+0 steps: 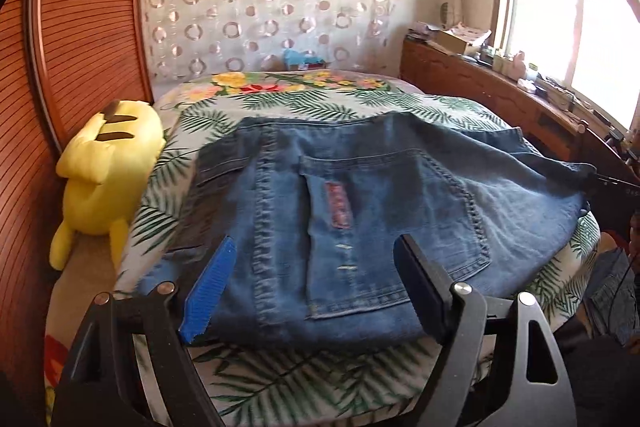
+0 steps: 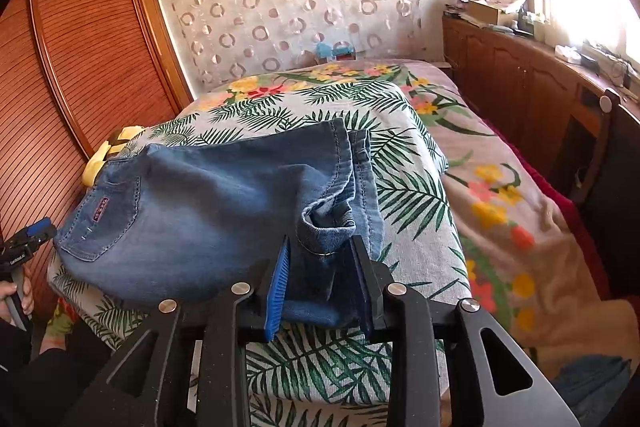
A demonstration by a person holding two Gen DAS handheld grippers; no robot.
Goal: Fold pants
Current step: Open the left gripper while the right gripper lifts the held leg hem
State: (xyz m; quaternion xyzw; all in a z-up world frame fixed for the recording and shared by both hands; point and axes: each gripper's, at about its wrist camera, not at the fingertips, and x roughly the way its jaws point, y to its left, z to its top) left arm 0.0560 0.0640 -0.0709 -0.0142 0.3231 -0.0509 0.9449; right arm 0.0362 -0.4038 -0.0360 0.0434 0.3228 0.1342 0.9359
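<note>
Blue denim pants (image 1: 360,195) lie folded on a palm-leaf bedspread (image 1: 288,375), back pocket with a red label (image 1: 339,205) facing up. My left gripper (image 1: 316,247) is open, its fingers wide apart just above the near edge of the pants, holding nothing. In the right wrist view the pants (image 2: 216,203) stretch to the left. My right gripper (image 2: 320,251) stands partly open around the bunched hem end (image 2: 324,227), with denim between its fingers; the pads look close to the cloth. The left gripper also shows at the far left (image 2: 30,237).
A yellow plush toy (image 1: 104,179) lies left of the pants against a slatted wooden wardrobe (image 1: 80,39). A wooden sideboard (image 2: 532,79) with clutter runs under the window at right. A floral blanket (image 2: 492,195) covers the bed's right side.
</note>
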